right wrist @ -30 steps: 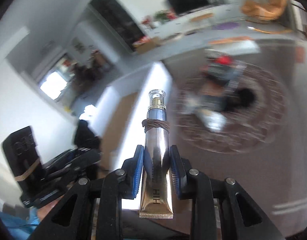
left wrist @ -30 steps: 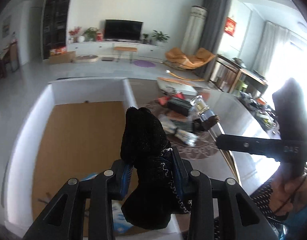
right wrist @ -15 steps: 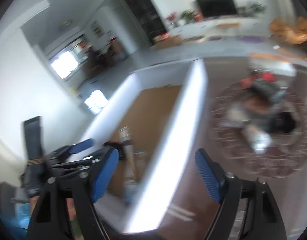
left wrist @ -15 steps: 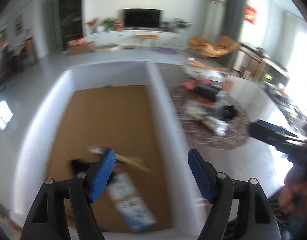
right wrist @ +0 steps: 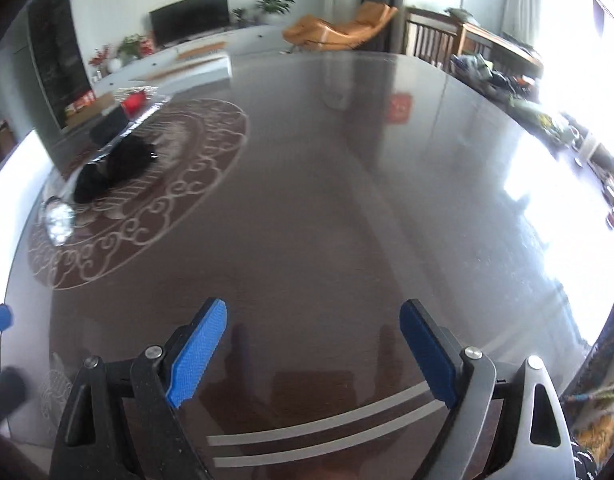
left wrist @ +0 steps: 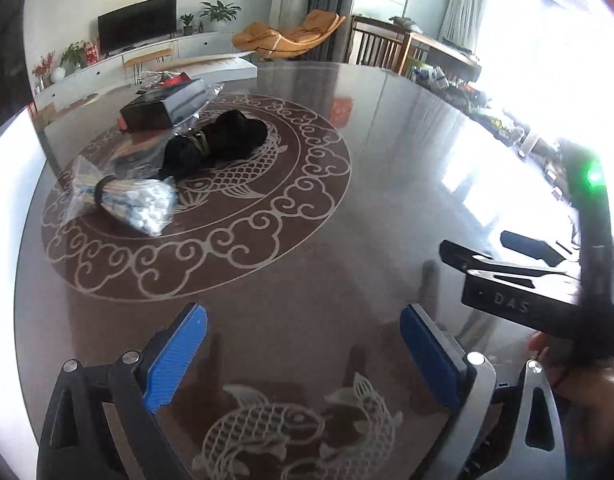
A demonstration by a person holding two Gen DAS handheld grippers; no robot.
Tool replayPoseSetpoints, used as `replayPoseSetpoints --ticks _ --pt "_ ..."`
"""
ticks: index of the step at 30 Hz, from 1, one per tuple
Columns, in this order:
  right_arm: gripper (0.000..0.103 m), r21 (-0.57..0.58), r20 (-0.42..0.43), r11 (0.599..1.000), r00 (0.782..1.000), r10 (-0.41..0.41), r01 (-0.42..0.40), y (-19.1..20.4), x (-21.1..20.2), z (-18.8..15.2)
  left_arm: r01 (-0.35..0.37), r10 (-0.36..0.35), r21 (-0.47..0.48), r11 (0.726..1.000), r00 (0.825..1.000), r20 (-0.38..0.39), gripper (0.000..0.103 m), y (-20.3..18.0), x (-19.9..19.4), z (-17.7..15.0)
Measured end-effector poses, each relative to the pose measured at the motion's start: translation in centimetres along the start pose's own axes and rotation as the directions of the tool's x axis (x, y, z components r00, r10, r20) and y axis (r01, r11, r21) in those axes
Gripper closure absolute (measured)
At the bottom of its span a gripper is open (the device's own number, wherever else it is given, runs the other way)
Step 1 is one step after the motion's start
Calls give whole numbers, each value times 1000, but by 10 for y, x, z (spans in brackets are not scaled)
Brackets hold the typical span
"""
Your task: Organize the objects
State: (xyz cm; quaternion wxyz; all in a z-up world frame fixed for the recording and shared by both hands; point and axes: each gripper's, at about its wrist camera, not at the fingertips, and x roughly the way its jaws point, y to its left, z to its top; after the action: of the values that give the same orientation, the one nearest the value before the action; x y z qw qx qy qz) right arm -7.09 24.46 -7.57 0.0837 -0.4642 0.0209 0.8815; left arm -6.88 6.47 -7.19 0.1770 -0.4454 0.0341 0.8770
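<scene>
- The left gripper (left wrist: 303, 344) hangs over the dark glossy table (left wrist: 387, 160), its blue-padded fingers (left wrist: 175, 356) spread wide with nothing between them.
- The right gripper (right wrist: 313, 344) is likewise spread wide and holds nothing; only bare tabletop shows between its pads.
- The things to be sorted lie well ahead and to the left of both tongs, on the round scroll-patterned medallion (left wrist: 267, 216) in the table.
- Nearest the left gripper is a clear bag of small white pieces (left wrist: 141, 206), cinched with a dark band.
- Behind it lies a black cloth bundle (left wrist: 223, 140), then a dark box in clear wrap (left wrist: 167, 104) farthest back.
- In the right wrist view that group is smeared by blur; only the black bundle (right wrist: 115, 166) and a glint of plastic read clearly.
- The right gripper's body (left wrist: 519, 280) juts in at the right edge of the left wrist view, its tips cut off.
- Window glare washes out the table's right side.
</scene>
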Motion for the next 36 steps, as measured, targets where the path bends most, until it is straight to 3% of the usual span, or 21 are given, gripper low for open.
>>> replayPoseSetpoints --ticks 2,6,14,36 --pt "13 -22 -2 999 999 -46 46 4 10 0 -29 29 46 999 999 -18 5 -10 20 6" --pt "12 -12 9 998 998 -54 54 0 9 2 -75 79 100 992 996 -36 4 -27 43 23" --pt "0 116 -20 992 999 -50 52 -29 19 2 -11 16 148 989 999 -29 0 -25 68 49" --pt "0 116 7 992 999 -52 51 -28 17 -1 -3 8 152 988 1000 -30 0 -22 61 49"
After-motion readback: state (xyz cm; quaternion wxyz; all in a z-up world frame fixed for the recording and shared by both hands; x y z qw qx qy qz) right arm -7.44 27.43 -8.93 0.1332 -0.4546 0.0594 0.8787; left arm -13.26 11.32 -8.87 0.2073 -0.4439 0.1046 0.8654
